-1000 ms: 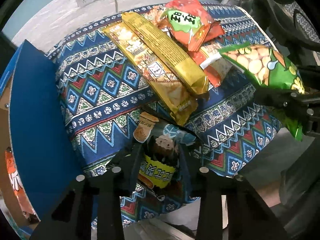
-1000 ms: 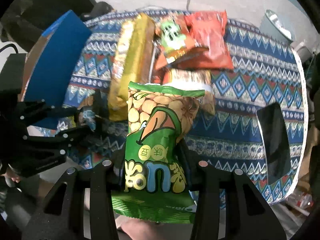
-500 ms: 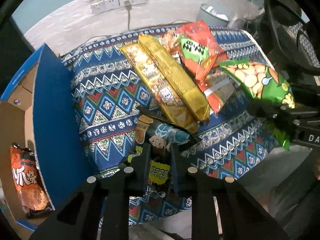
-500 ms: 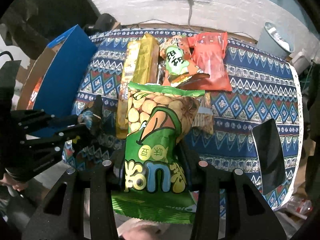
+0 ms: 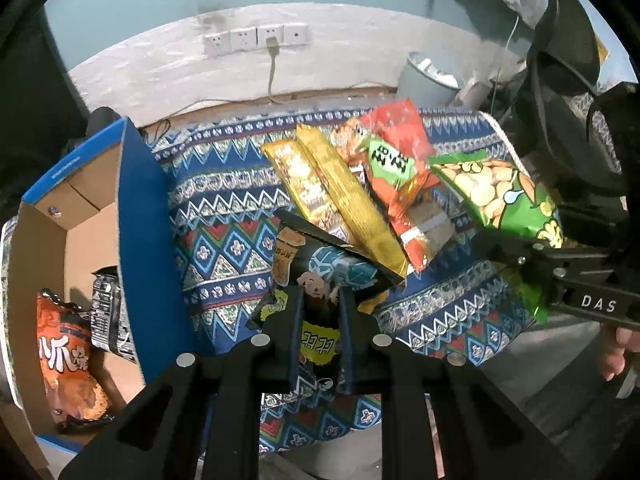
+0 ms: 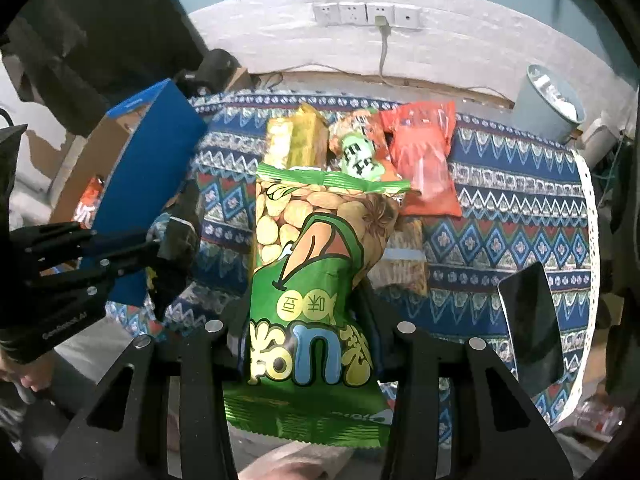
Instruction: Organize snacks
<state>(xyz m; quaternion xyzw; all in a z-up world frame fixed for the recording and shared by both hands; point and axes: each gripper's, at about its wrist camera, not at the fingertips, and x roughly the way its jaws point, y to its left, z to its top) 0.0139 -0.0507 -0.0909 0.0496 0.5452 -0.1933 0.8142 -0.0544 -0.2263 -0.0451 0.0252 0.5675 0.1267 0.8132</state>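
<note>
My left gripper [image 5: 320, 300] is shut on a dark snack packet with cartoon figures and a yellow label [image 5: 320, 268], lifted off the patterned tablecloth [image 5: 224, 232]. My right gripper [image 6: 304, 300] is shut on a green bag of broad beans [image 6: 308, 248], seen at the right in the left wrist view as the green bag [image 5: 500, 196]. Two long gold packs [image 5: 332, 188], a red-and-green bag [image 5: 392, 156] and an orange bag [image 6: 424, 160] lie on the cloth. At the left stands a blue cardboard box [image 5: 140, 240] holding an orange packet [image 5: 68, 360] and a black one [image 5: 108, 312].
A black phone [image 6: 528, 320] lies on the cloth's right side. A grey bin [image 6: 548, 100] stands behind the table by the wall with its socket strip [image 6: 368, 14]. A person's fingers [image 5: 616, 356] hold the right gripper's handle. The table's near edge lies just below both grippers.
The left gripper's jaws have come together on the dark packet and lifted it off the cloth. Both grippers rose, so more of the box, wall and sockets shows.
</note>
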